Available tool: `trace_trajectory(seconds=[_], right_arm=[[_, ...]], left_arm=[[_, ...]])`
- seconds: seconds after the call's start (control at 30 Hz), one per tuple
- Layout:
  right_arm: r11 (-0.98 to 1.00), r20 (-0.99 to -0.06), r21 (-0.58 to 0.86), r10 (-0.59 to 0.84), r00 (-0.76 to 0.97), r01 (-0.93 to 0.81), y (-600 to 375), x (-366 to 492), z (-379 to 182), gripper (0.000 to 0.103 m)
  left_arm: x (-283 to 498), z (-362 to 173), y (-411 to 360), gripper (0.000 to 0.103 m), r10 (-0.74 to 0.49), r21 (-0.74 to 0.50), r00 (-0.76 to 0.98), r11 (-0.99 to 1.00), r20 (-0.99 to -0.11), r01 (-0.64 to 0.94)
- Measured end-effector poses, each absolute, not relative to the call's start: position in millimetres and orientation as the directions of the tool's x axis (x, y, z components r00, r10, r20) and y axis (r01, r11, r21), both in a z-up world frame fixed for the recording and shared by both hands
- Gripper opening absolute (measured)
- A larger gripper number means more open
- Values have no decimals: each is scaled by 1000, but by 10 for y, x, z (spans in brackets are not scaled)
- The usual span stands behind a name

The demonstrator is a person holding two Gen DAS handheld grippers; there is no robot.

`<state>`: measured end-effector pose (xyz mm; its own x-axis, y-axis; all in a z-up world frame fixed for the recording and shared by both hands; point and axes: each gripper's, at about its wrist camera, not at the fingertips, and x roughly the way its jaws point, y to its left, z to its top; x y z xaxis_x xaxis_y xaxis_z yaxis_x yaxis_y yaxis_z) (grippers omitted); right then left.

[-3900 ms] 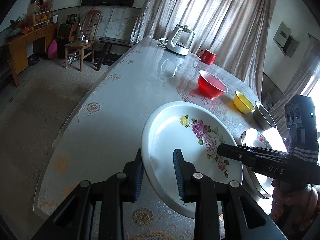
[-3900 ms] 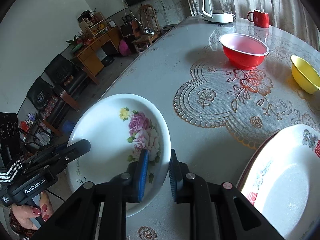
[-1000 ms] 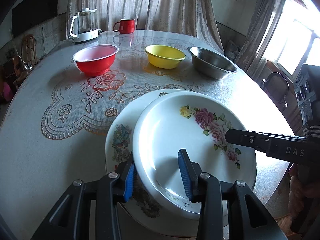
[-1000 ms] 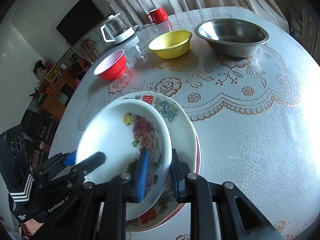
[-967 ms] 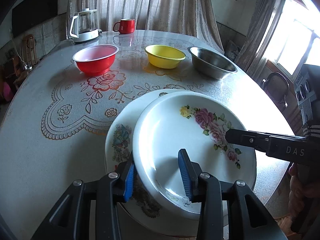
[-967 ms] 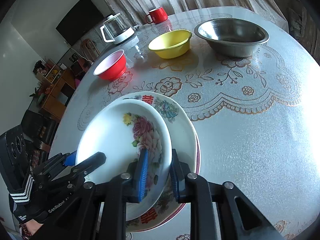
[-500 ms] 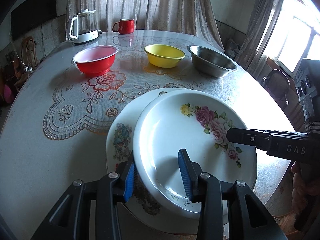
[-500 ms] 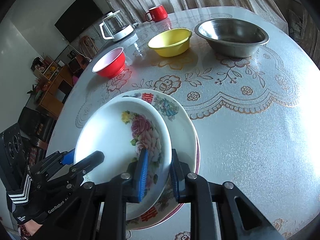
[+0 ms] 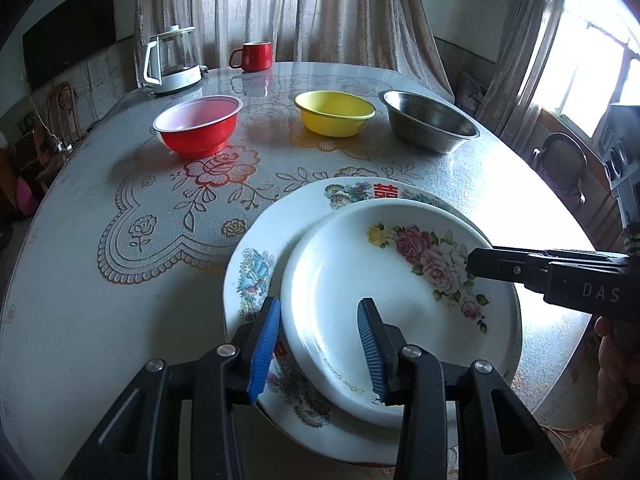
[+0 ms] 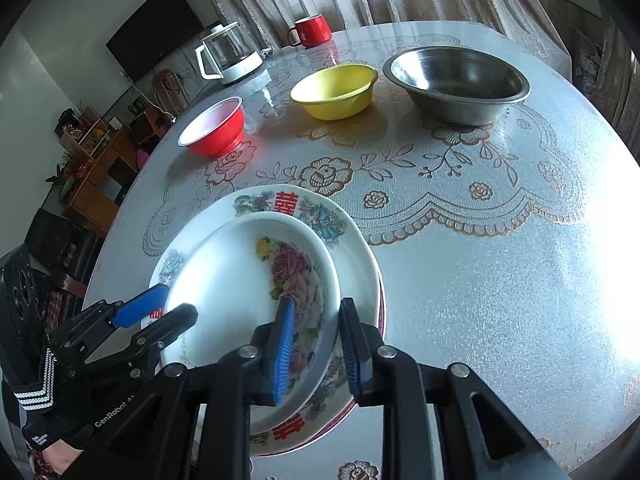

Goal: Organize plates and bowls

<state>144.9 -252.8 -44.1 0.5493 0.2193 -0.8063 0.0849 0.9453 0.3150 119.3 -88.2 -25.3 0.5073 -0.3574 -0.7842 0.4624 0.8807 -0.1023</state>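
Two plates sit stacked near the front edge of a round table (image 9: 80,280): a white rose-patterned plate (image 9: 360,280) rests off-centre on a larger plate with birds and red characters (image 9: 256,248). The left gripper (image 9: 318,344) straddles the rose plate's near rim, one blue pad outside, one inside; its jaws stand apart and neither pad appears to press the rim, so the hold looks slack. The right gripper (image 10: 316,344) brackets the opposite rim in the same way, its jaws opening slightly with the plate's edge between them and a visible gap beside the outer pad.

The plates look glazed, stiff and brittle, likely slick under rubber pads and heavy enough to tip if pinched at one point; the raised rim is the sensible place to take hold, ideally on two opposite sides as here.

The count: two plates, stacked; three bowls well apart beyond them, a red bowl (image 9: 198,126), a yellow bowl (image 9: 334,114) and a steel bowl (image 9: 430,126), standing in a row and not yet nested. One glass kettle (image 9: 172,60) and one red mug (image 9: 252,56) stand at the far edge.
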Motion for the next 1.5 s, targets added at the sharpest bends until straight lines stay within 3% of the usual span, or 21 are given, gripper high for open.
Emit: trace_trajectory(seconds=[0.3, 0.37, 0.77, 1.5], right_arm=[[960, -782, 273, 186, 595, 58, -2465, 1396, -281, 23], [960, -780, 275, 188, 597, 56, -2452, 1390, -274, 23], [945, -762, 319, 211, 612, 71, -2542, 1329, -281, 23], [913, -725, 355, 133, 676, 200, -3341, 1339, -243, 28]], left_arm=[[1180, -220, -853, 48, -350, -97, 517, 886, -781, 453], [1164, -209, -839, 57, -357, -105, 515, 885, -779, 454], [1104, 37, -741, 82, -403, -157, 539, 882, -740, 445], [1508, 505, -1268, 95, -471, -218, 490, 846, -733, 486]])
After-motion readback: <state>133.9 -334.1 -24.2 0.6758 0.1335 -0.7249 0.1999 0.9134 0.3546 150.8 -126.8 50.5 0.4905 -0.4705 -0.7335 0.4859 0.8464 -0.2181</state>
